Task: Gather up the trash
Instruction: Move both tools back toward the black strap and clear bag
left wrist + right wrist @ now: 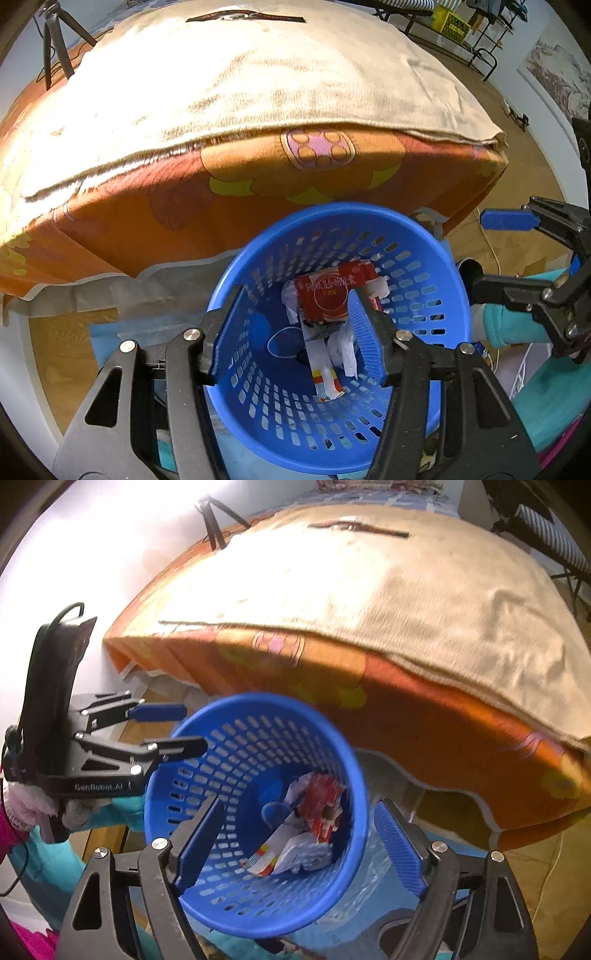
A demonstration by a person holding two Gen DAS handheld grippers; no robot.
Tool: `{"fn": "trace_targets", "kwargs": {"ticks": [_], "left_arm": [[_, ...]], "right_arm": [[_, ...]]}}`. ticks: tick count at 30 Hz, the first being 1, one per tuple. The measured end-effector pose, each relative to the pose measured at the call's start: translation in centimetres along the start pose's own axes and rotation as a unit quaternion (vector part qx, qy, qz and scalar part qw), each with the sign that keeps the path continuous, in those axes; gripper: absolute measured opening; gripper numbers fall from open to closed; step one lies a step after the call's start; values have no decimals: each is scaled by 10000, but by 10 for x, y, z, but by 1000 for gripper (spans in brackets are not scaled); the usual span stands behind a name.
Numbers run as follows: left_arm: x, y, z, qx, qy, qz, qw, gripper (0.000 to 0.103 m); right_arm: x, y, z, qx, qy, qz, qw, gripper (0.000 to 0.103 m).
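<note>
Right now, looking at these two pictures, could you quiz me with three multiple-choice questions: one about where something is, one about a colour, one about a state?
1. Where does the red carton lie?
A. On the beige blanket
B. At the bottom of the basket
C. On the wooden floor

2. What colour is the perforated basket?
A. Blue
B. Green
C. White

3. How does the right tool stand?
A. Clamped on the red carton
C. Clamped on the basket's rim
B. Open, holding nothing

Answers:
1 B: the carton rests among crumpled paper inside the basket, below both tools.
2 A: its wall and rim are bright blue in both views.
3 B: its fingers stand wide apart over the basket with nothing pressed between them; the left tool is likewise empty.
</note>
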State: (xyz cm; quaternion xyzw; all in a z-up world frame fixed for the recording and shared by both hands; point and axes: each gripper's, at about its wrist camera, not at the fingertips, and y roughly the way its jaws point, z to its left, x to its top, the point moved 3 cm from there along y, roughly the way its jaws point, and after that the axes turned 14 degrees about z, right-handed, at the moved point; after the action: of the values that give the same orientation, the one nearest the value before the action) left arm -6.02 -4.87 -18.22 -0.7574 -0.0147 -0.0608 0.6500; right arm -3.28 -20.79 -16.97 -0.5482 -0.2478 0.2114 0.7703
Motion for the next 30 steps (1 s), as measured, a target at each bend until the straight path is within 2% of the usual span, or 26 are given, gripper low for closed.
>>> {"fn": "trace_targets", "kwargs": {"ticks": [5, 10, 16, 20, 24, 30], "left_arm": [[13, -14, 6, 14, -68, -180, 9998, 58], [35, -34, 13, 89, -102, -427, 9990, 58], [68, -57, 24, 87, -176, -712, 9973, 58], [91, -69, 32, 174, -189, -871, 9959, 58], [114, -79, 44, 169, -293, -1011, 9943, 58], [154, -95, 62, 161, -424, -1273, 9908, 58]], "right_arm": [[18, -20, -3, -161, 1, -342, 9993, 91], [42, -40, -8, -225, 14, -686, 9974, 91], [75, -62, -8, -493, -180, -1138, 9921, 92], [99, -74, -14, -364, -136, -1411, 9892, 92], [122, -84, -21, -440, -125, -1624, 9857, 92], [166, -98, -42, -401, 122, -1796, 9829, 92]]}}
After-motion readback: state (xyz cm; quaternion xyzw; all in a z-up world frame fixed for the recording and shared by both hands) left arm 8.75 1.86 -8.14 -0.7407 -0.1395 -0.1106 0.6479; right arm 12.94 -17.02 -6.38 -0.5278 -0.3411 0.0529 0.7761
